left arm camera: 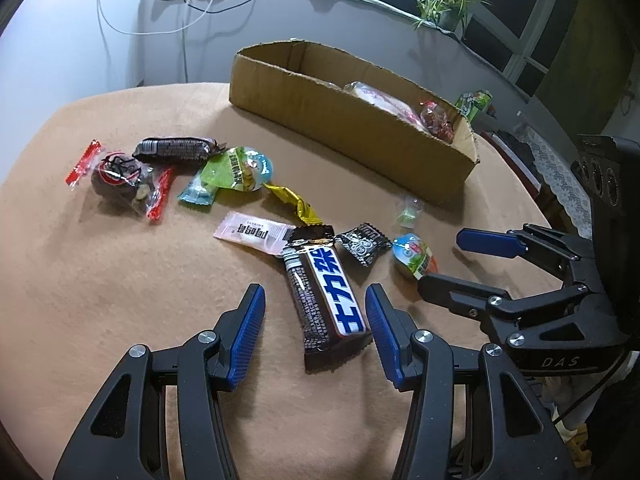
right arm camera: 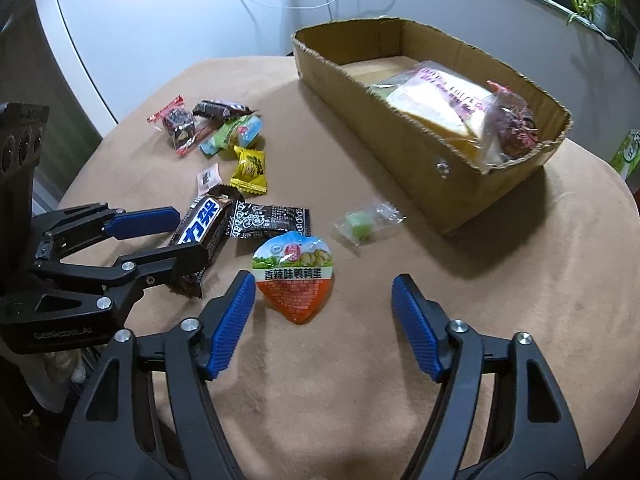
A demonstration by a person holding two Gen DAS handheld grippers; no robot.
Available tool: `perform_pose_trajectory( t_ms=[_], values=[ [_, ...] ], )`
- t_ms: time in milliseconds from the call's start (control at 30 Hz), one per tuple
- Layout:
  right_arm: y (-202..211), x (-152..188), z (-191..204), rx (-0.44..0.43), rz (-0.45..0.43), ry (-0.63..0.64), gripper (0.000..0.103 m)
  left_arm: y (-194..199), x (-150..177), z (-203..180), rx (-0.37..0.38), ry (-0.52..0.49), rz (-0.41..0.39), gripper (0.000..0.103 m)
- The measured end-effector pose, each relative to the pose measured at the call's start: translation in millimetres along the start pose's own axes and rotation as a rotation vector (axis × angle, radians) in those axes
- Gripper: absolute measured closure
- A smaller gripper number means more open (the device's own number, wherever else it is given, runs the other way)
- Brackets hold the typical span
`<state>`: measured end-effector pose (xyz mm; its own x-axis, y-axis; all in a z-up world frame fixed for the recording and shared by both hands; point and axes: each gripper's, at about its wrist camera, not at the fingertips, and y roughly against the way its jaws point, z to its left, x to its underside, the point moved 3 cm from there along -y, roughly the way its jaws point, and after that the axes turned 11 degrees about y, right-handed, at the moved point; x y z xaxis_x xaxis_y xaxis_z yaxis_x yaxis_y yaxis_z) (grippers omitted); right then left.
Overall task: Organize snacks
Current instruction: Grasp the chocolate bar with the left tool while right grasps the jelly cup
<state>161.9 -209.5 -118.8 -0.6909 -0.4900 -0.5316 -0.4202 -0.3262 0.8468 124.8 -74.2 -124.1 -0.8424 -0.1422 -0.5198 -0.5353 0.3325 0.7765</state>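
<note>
My left gripper is open, its jaws on either side of a brown-and-blue chocolate bar that lies on the table. The bar also shows in the right wrist view, between the left gripper's fingers. My right gripper is open and empty, just in front of a heart-shaped quail egg pack, which sits nearer its left finger. The right gripper also shows in the left wrist view, beside that pack. A cardboard box holds a large snack bag and a red-wrapped snack.
Loose snacks lie on the tan tablecloth: a black sachet, a yellow candy, a green candy, a pink sachet, a green pack, a dark bar and a red-ended bag. A green carton stands beyond the box.
</note>
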Motion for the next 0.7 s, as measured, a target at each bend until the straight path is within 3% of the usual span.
perform_pose_trajectory(
  t_ms=[367, 433, 567, 633, 700],
  values=[
    [-9, -8, 6, 0.015, 0.020, 0.040, 0.040, -7, -1, -3, -0.013, -0.025, -0.001, 0.056],
    [-12, -9, 7, 0.015, 0.029, 0.050, 0.049, -8, -2, -4, -0.016, -0.033, -0.001, 0.058],
    [-13, -10, 7, 0.028, 0.034, 0.063, 0.055, -9, -2, -5, -0.022, -0.054, -0.003, 0.066],
    [-13, -10, 7, 0.027, 0.032, 0.059, 0.066, -9, -2, -5, -0.022, -0.058, -0.006, 0.072],
    [-13, -11, 5, 0.028, 0.032, 0.055, 0.066, -8, -2, -3, -0.016, -0.054, -0.009, 0.073]
  ],
)
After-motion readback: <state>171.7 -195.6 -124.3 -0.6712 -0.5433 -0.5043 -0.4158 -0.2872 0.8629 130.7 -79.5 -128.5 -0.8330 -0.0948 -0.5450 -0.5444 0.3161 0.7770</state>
